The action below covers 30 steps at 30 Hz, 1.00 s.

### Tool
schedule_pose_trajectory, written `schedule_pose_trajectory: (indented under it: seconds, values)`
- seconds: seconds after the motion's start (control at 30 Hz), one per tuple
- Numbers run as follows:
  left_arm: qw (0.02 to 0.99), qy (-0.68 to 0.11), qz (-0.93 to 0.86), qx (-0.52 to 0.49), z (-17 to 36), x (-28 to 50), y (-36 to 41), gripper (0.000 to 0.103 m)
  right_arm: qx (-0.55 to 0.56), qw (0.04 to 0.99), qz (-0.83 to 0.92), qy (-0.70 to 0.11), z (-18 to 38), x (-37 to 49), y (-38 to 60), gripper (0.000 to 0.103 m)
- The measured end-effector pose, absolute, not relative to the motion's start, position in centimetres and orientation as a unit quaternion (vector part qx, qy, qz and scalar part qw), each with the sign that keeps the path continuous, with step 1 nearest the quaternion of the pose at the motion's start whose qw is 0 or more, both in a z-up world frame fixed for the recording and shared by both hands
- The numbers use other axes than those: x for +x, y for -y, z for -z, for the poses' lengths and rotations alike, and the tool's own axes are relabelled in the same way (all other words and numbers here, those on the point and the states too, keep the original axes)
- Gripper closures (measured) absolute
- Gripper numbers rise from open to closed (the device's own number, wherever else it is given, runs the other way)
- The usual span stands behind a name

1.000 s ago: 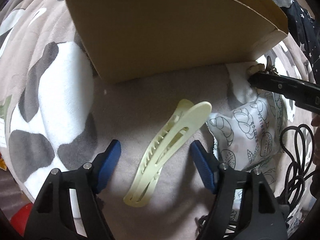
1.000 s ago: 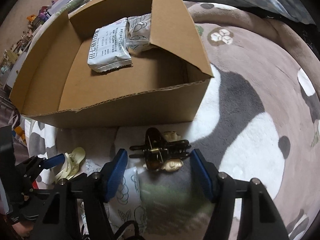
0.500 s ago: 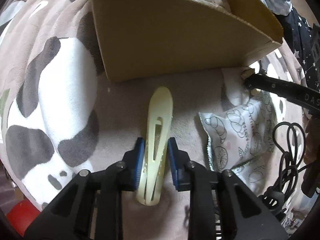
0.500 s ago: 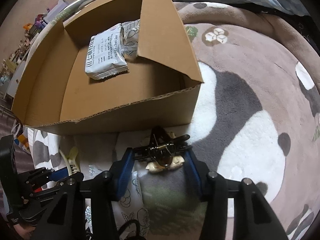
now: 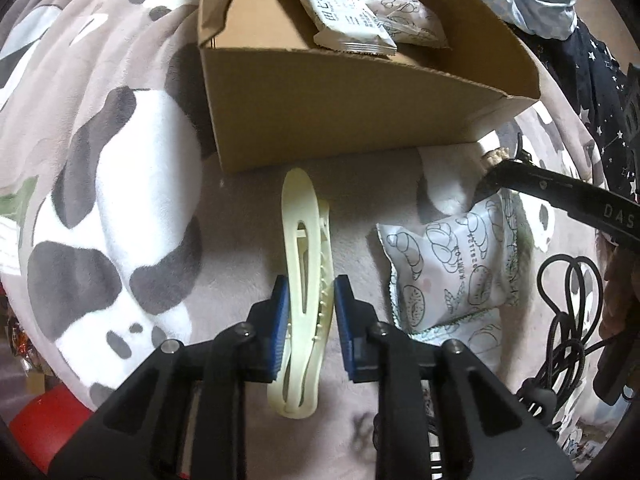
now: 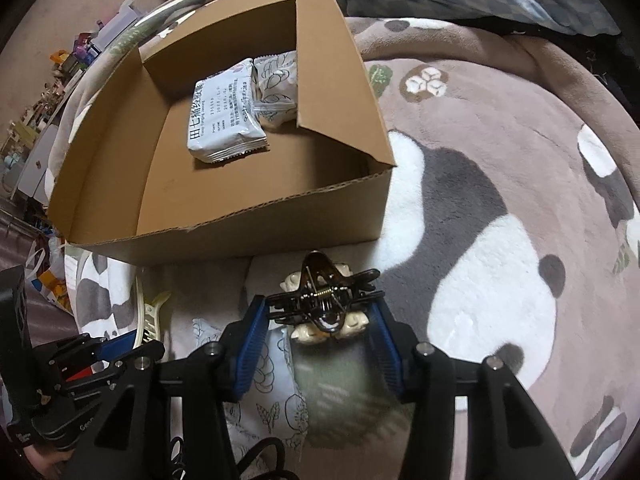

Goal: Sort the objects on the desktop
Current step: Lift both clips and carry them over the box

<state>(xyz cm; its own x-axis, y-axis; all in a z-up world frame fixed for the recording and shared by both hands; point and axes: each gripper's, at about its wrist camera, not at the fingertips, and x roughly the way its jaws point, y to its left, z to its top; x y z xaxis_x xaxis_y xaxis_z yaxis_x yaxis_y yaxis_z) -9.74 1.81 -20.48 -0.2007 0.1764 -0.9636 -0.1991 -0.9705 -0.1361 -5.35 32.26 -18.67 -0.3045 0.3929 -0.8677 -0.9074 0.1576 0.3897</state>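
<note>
We hold the left gripper (image 5: 308, 304) clamped on the pale yellow hair clip (image 5: 306, 280), and the right gripper (image 6: 320, 320) clamped on the dark claw clip (image 6: 324, 300). Both clips sit just before the cardboard box (image 6: 240, 232), above the panda blanket (image 6: 500, 240).

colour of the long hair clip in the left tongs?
Pale yellow-cream hair clip, plain with no pattern. The left wrist view shows it best.

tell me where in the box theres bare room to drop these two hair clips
The cardboard box has bare floor in its near half, between the front wall and the white snack packet. Its far corner is crowded: that packet overlaps a printed packet.
</note>
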Motion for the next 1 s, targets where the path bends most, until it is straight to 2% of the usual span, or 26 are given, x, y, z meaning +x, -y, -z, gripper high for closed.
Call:
schedule_pose_trajectory:
  seconds: [0.3,0.37,0.67,1.0]
  values:
    - [0.127,-0.015,-0.783,-0.609,18.7,-7.6,-1.8,0.082,-0.224,0.551,-0.605,-0.530,16.5,-5.0,-30.1,0.051]
    - [0.129,-0.016,-0.783,-0.608,18.1,-10.3,-0.7,0.082,-0.219,0.552,-0.604,-0.531,16.0,-4.7,-29.4,0.051]
    - [0.131,-0.024,-0.787,-0.602,15.1,-7.6,-3.1,0.082,-0.202,0.558,-0.597,-0.540,14.3,-4.8,-26.9,0.051]
    - [0.134,-0.036,-0.795,-0.590,9.7,-6.2,-4.1,0.082,-0.183,0.557,-0.599,-0.545,11.1,-5.1,-24.0,0.051]
